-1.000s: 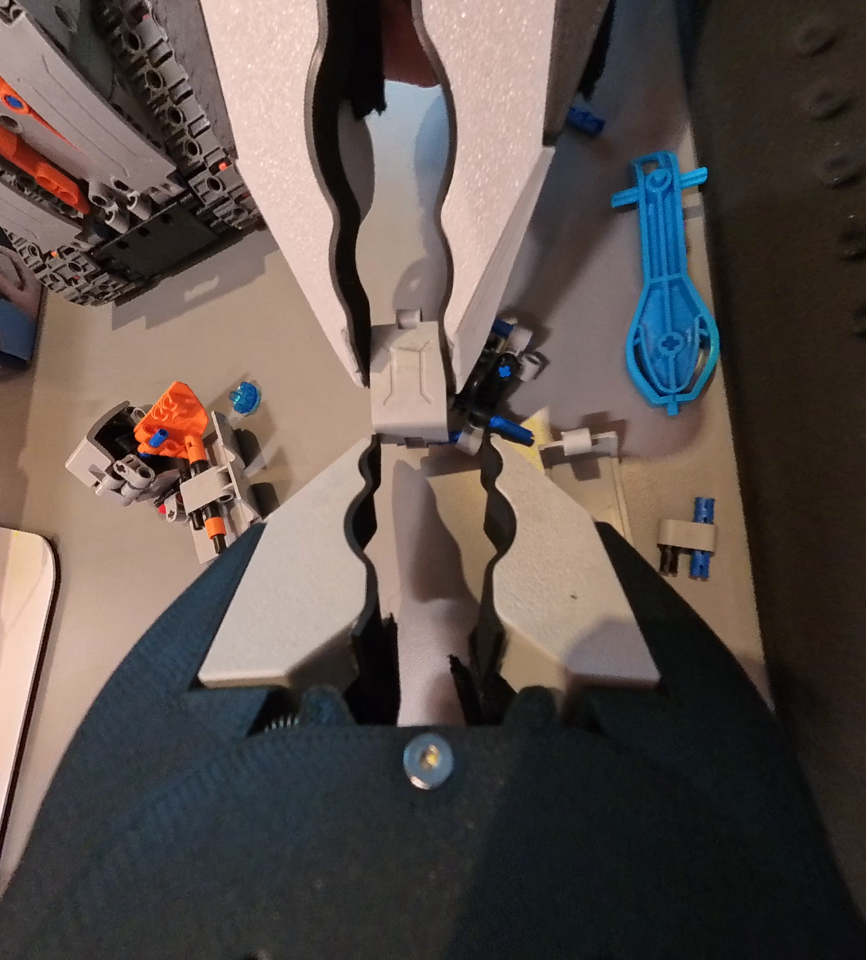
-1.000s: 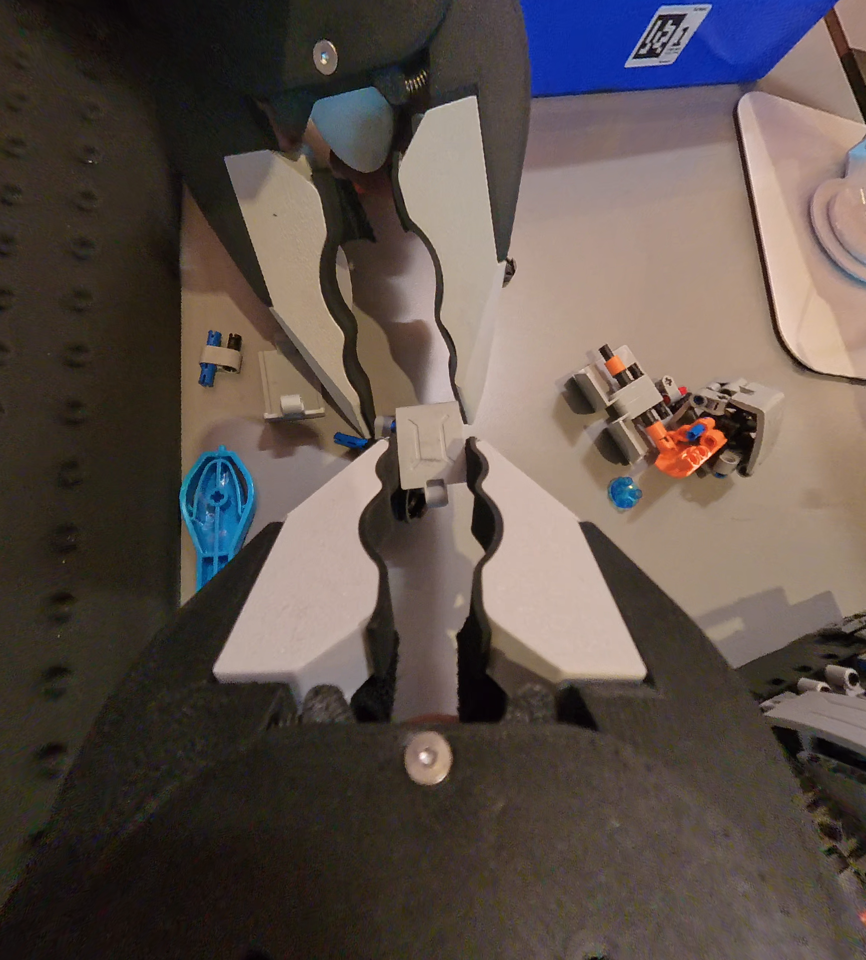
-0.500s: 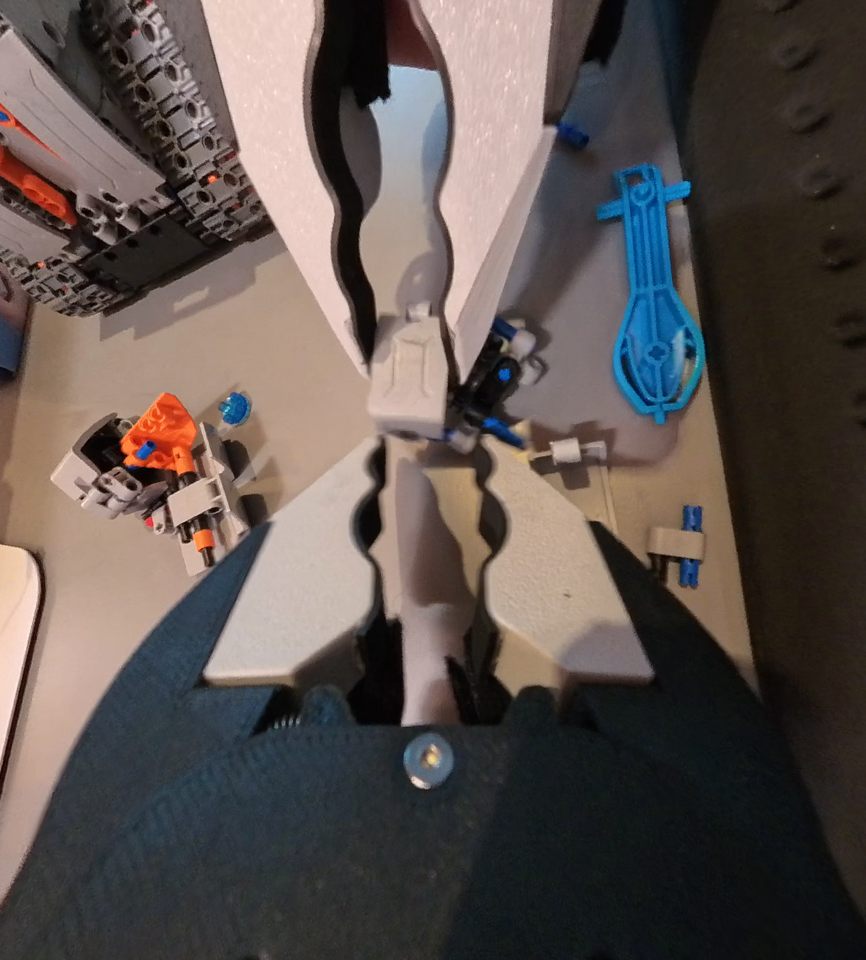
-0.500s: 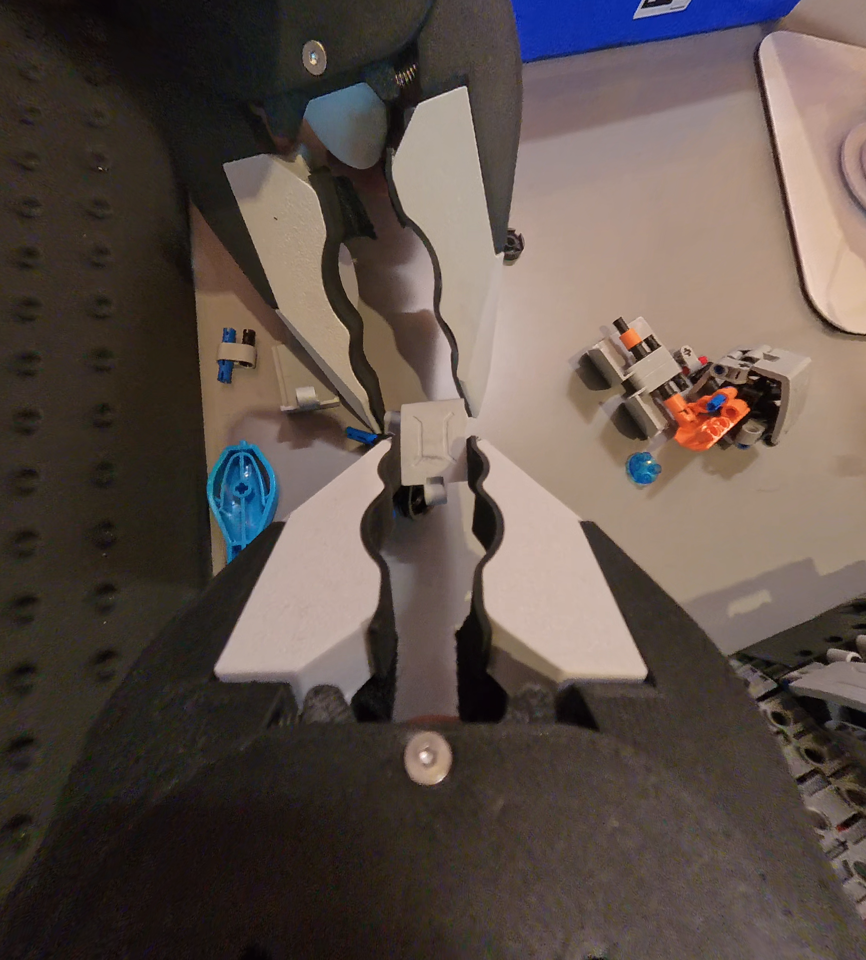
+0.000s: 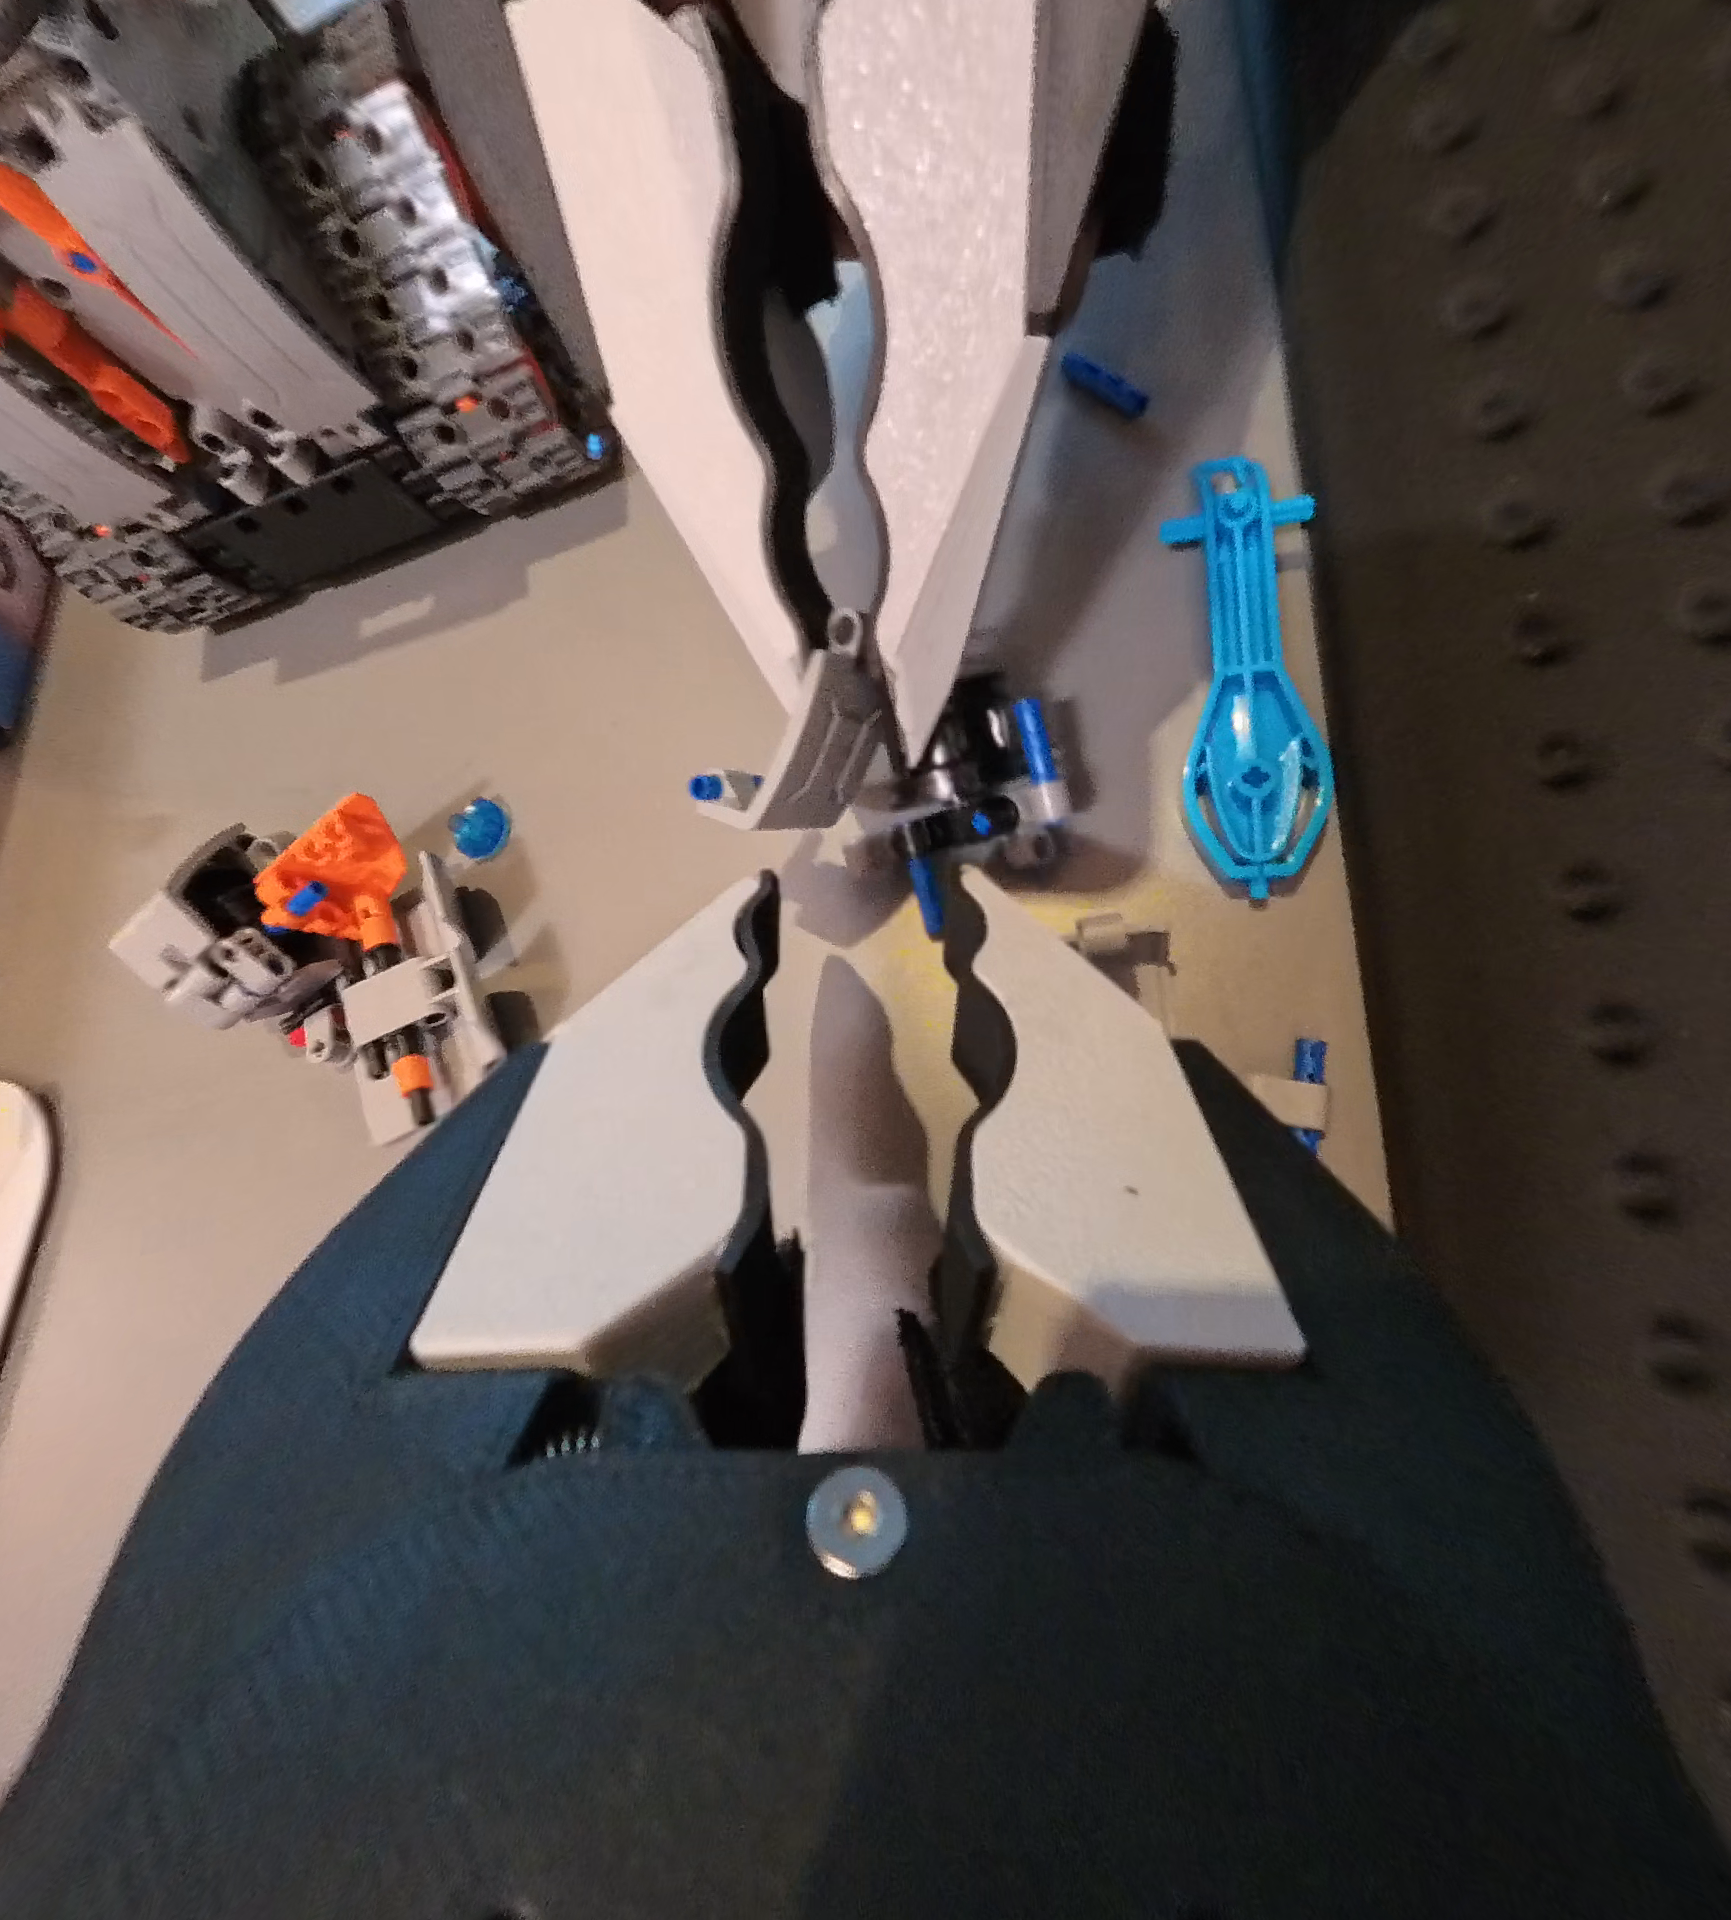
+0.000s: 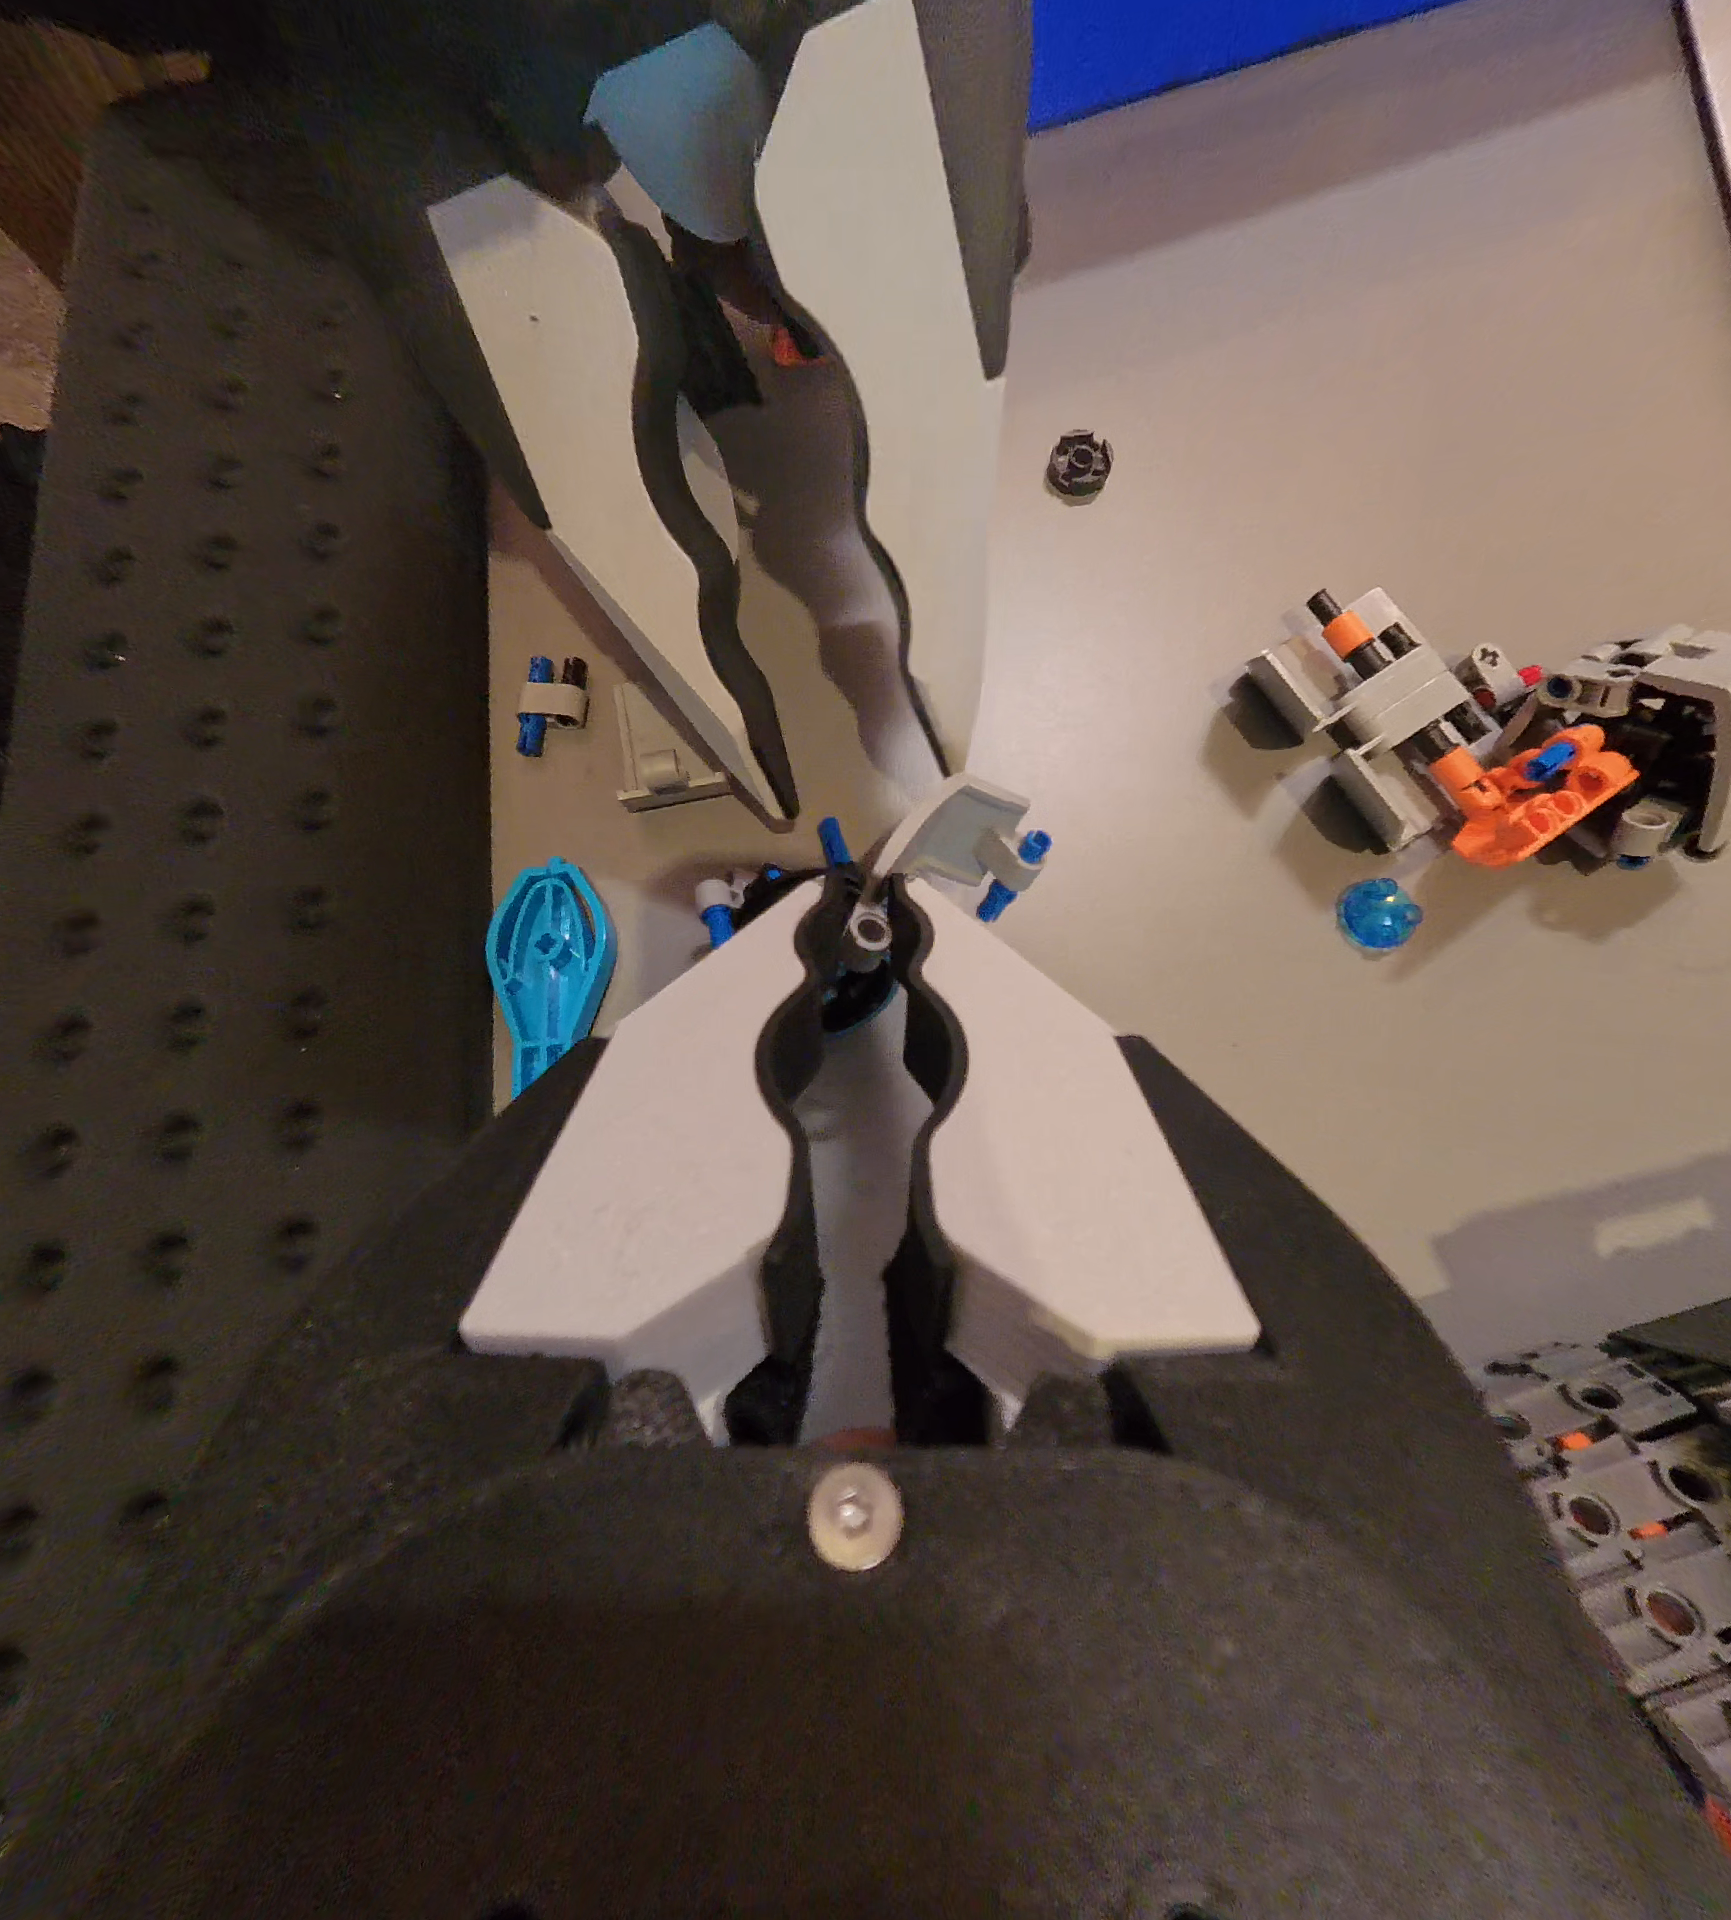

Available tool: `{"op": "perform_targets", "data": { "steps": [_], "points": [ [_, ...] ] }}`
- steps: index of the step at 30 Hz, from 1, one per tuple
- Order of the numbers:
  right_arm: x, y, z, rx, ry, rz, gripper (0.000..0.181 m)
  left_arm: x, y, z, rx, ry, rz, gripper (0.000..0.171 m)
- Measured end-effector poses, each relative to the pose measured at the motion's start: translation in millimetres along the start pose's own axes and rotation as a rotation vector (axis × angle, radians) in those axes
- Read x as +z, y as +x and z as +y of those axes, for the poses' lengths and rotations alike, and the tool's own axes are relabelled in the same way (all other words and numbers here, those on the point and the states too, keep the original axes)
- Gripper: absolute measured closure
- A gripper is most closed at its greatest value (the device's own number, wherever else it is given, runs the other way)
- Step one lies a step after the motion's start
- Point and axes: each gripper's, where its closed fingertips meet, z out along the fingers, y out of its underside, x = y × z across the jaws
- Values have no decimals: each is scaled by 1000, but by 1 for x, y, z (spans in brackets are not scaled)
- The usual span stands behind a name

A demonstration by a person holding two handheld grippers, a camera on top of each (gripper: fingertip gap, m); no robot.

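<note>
Partly hidden, grey panel (image 6: 954,831) sits in right gripper (image 6: 866,914).

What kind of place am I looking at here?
Probably a hobby or lab workbench for toy brick building. Loose brick clusters and a blue brick-separator tool lie on a grey tabletop, beside a large grey-and-orange brick model.

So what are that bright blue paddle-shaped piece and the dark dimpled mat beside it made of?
The blue paddle-shaped piece looks like moulded plastic: glossy, slightly see-through, with thin ribs. The dark mat looks like matte foam or rubber with even rows of dimples; I cannot tell which.
</note>
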Motion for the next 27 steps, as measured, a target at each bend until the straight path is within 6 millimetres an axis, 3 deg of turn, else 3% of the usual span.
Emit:
{"op": "perform_targets", "data": {
  "steps": [4,9,15,20,24,27],
  "points": [
    [-11,-3,-18,-14,116,-21,176,-4,-10,-12,-60,81,-20,141],
    [-29,-16,-45,-50,307,-107,176,-26,-12,-44,-320,361,183,141],
    [-49,-34,-62,-98,459,-210,175,-50,-1,-69,-409,578,391,145],
    [-50,-36,-62,-123,435,-186,175,-52,1,-71,-363,566,386,147],
    [-45,-31,-53,-119,340,-126,161,-48,1,-66,-311,489,341,147],
    [-52,-25,-51,-88,295,-81,151,-41,-3,-56,-237,374,246,147]
  ]
}}
